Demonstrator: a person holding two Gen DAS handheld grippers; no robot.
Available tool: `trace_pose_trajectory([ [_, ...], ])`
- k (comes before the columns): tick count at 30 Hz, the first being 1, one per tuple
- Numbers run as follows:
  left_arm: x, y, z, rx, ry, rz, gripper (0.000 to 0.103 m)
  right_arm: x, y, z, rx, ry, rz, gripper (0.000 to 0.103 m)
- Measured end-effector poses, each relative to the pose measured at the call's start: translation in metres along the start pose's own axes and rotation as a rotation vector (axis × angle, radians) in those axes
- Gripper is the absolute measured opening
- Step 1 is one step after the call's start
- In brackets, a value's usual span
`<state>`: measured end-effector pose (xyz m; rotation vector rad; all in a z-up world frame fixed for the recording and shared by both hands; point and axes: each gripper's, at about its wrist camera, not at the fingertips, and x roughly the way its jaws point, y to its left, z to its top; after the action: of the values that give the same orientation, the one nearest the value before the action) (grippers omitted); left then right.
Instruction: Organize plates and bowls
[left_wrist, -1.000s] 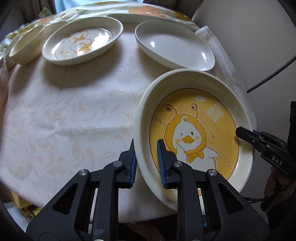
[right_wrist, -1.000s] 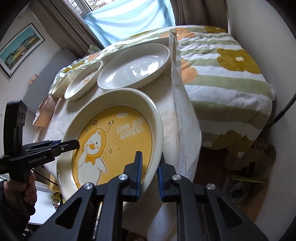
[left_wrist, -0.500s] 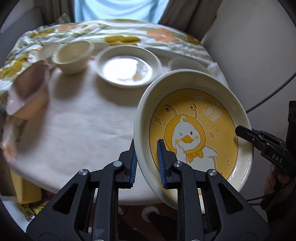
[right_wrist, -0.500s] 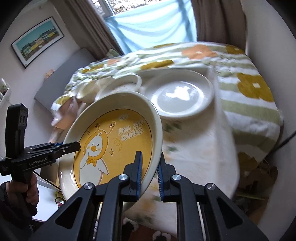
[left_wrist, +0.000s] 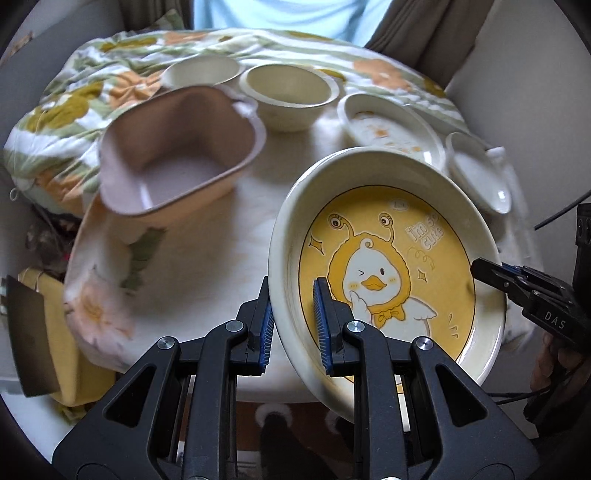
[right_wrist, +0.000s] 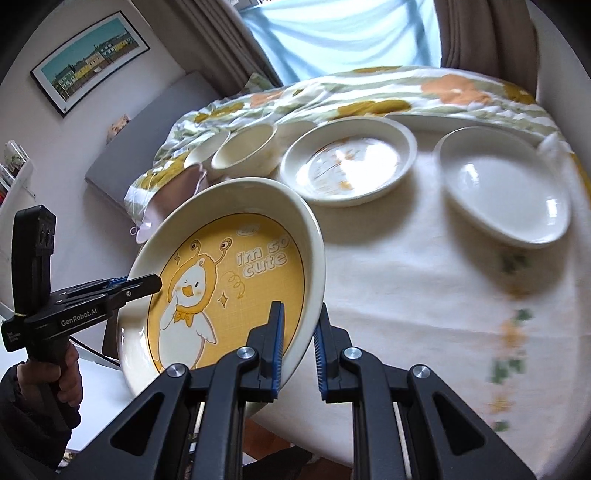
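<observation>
The left claw (left_wrist: 291, 325) and the right claw (right_wrist: 298, 349) each gripped an opposite rim of the yellow duck plate (left_wrist: 391, 280), holding it tilted in the air over the near edge of the bench (right_wrist: 424, 288). Beyond it sat a pink tub (left_wrist: 177, 162), two bowls (left_wrist: 290, 96), a patterned plate (right_wrist: 349, 166) and a white plate (right_wrist: 506, 188)

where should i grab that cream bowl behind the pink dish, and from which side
Take the cream bowl by its rim, one finger inside and one outside the wall, coming down from above on its near side. It sits upright with its mouth open, and the pink dish crowds its left, the small duck plate its right.
</observation>
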<state>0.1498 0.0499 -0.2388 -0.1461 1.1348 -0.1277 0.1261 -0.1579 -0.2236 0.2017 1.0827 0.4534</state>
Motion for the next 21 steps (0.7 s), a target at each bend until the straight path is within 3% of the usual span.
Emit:
trace_pose_trajectory([
  [10,0.035,0.054,0.0,0.014,0.021,0.035,0.018,0.055,0.024,-0.005,0.015,0.028,-0.008,0.014],
  [21,0.04,0.05,-0.005,0.039,-0.005,0.047,0.018,0.06,0.022,-0.011,0.022,0.012,-0.025,0.014],
])
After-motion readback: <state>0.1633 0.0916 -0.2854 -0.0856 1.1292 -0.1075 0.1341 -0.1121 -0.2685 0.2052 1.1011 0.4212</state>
